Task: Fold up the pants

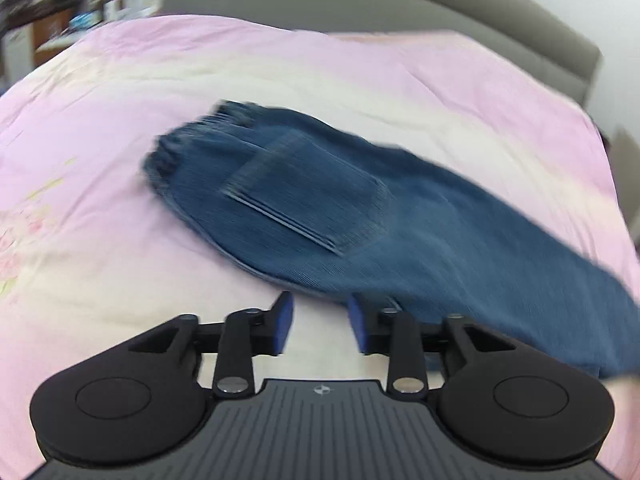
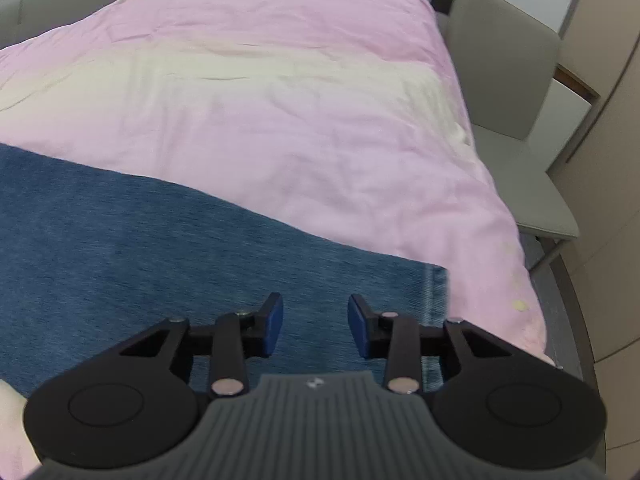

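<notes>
Blue denim pants point(image 1: 320, 200) lie flat on a pink and cream bedspread point(image 1: 120, 140), waistband at the far left, back pocket up, legs running to the right. My left gripper point(image 1: 320, 320) is open and empty, just short of the pants' near edge. In the right wrist view the pant legs point(image 2: 160, 248) stretch across the bed with the hem point(image 2: 436, 300) at the right. My right gripper point(image 2: 316, 328) is open and empty, hovering over the leg near the hem.
A grey headboard point(image 1: 480, 12) runs behind the bed. A grey chair point(image 2: 516, 112) stands beside the bed's right edge point(image 2: 528, 280). Shelves and furniture point(image 1: 48, 20) stand at the far left. The bedspread point(image 2: 280, 100) extends beyond the pants.
</notes>
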